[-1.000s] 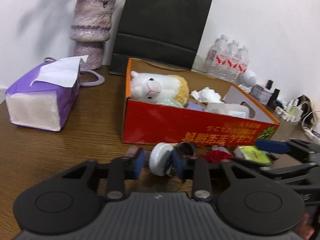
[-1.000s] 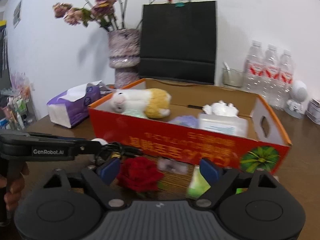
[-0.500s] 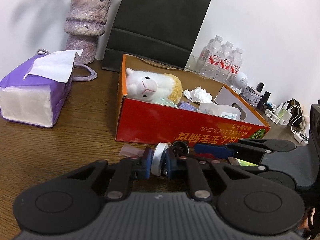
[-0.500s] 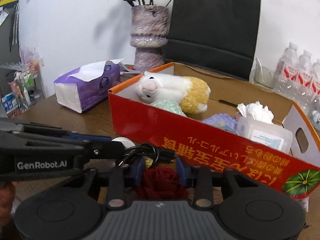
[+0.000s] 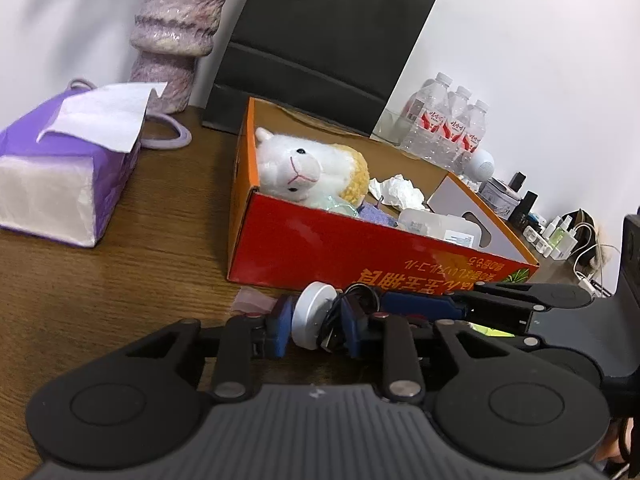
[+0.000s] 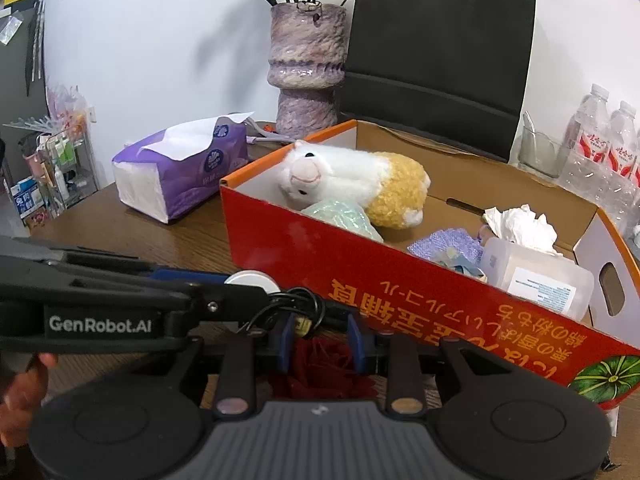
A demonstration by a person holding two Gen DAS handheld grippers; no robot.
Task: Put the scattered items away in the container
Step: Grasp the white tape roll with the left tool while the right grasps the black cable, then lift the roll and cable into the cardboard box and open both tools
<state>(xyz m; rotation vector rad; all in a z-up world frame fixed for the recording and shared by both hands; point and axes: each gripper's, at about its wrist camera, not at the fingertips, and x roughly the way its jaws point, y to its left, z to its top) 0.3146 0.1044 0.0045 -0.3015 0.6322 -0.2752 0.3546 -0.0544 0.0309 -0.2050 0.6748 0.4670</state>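
Lower centre, both wrist views: 2 grippers w/ loads.
Left gripper [image 5: 314,326] clamps round white puck w/ black cable [image 5: 310,316]; right gripper [image 6: 320,338], jaws just closing, squeezes dark red fabric rose [image 6: 322,364] beside red cardboard box [image 6: 360,272].

A plain white wall [image 6: 160,60] rises behind a brown wooden table [image 5: 80,288], evenly lit.

Each gripper [image 5: 314,330] is black with blue finger pads [image 6: 285,340], silver screws and white "GenRobot.AI" lettering.

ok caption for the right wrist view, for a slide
Right gripper closed on a red fabric rose in front of the red cardboard box, the plush alpaca already inside.
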